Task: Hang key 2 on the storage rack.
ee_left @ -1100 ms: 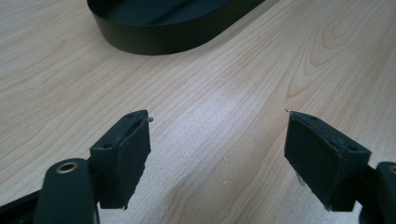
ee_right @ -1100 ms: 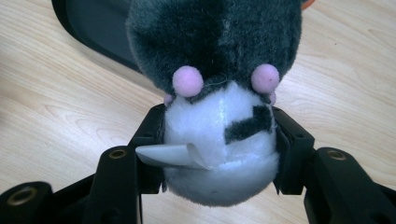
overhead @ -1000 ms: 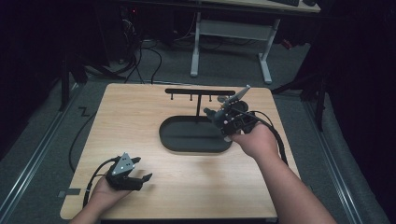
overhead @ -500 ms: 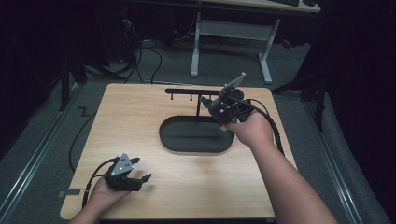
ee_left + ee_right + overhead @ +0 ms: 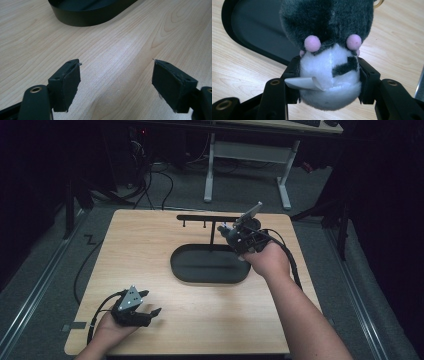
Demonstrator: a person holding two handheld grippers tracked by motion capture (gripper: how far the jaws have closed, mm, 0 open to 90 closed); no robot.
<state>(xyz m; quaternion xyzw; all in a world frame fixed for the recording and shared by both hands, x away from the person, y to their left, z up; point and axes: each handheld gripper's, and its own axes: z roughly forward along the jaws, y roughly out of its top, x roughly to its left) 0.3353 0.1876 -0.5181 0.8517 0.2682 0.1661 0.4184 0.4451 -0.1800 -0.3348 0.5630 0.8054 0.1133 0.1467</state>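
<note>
Hanging the toy on the rack.
Your right hand-held gripper (image 5: 329, 80) clamps the grey-and-white plush keychain toy (image 5: 328, 50); left hand-held gripper (image 5: 116, 85) gapes empty. Next, guide its ring onto the black metal hook rack (image 5: 207, 218).

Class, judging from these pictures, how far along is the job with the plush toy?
Done: the right claw has gripped the plush toy and holds it above the table by the black tray. In hand: carrying it near the hook rack. Left: setting it down or hanging it. The left claw rests open.
</note>
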